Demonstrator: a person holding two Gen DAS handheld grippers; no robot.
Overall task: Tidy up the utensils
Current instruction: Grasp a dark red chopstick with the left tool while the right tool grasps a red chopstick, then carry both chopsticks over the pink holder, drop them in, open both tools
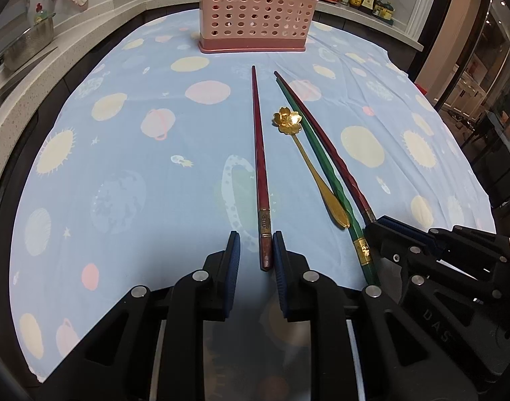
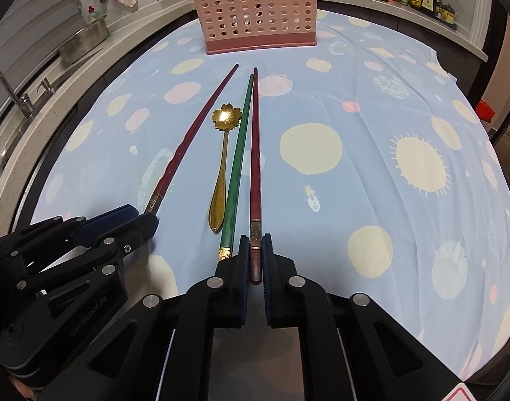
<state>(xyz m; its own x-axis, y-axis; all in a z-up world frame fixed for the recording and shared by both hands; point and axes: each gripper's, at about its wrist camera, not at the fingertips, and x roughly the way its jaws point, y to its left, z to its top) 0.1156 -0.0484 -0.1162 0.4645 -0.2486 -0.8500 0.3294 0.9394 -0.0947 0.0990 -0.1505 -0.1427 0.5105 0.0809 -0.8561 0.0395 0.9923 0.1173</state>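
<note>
Both grippers meet dark red chopsticks on the planet-print blue cloth covering the surface.
Left wrist view: the left gripper (image 1: 256, 249) is spread around one dark red chopstick (image 1: 259, 167), unclenched; gold flower-bowled spoon (image 1: 306, 163) and green chopstick (image 1: 325, 180) lie beside it; the pink perforated plastic basket (image 1: 255, 10) stands at the far edge.
Right wrist view: the right gripper (image 2: 255, 254) is clenched on the other dark red chopstick (image 2: 255, 173).

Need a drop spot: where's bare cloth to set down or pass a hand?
Free: cloth left of the left red chopstick, cloth right of the right red chopstick, the strip before the pink holder. Crowded: the middle, gold spoon and green chopstick between the reds, left gripper and right gripper at their near ends.
</note>
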